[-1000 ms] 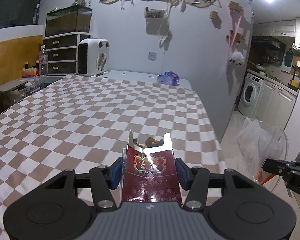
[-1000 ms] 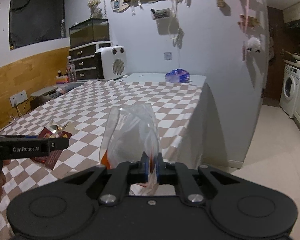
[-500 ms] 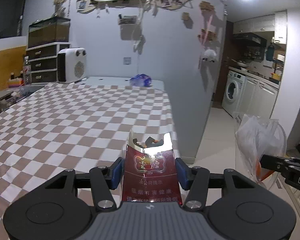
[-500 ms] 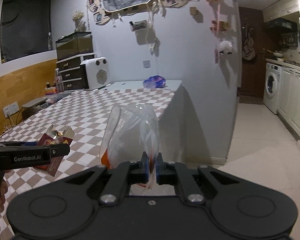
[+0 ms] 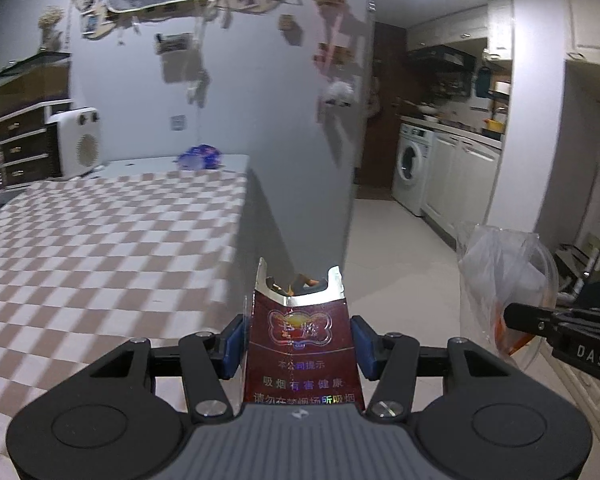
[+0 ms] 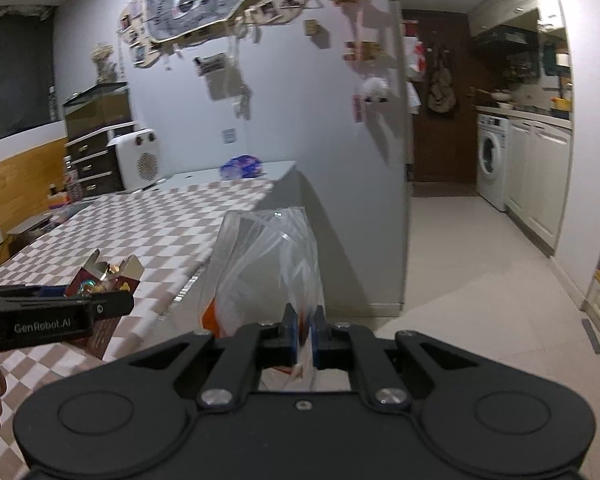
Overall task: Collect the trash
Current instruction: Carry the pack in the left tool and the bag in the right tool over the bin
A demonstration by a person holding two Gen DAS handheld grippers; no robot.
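Dark red card, torn open at its silver top, fills the middle of the left wrist view: a cigarette pack [image 5: 300, 344] clamped between the blue pads of the left gripper [image 5: 298, 346], held in the air off the edge of the checked tabletop [image 5: 100, 240]. To the right hangs a clear plastic bag [image 5: 504, 280], pinched by the right gripper [image 5: 540, 324], well apart from the pack. In the right wrist view, the right gripper [image 6: 306, 336] is clenched on a fold of the bag [image 6: 268, 264], which stands up ahead of it with something orange inside; the bag's mouth looks slack, and I cannot tell how wide it gapes. The left gripper [image 6: 112, 304] comes in from the left with the pack [image 6: 104, 280] beside the bag, not touching it. The step in hand looks like carrying the pack to the bag. Next the pack needs bringing over the bag's mouth, then letting go; a narrow opening could catch the pack's torn flaps.
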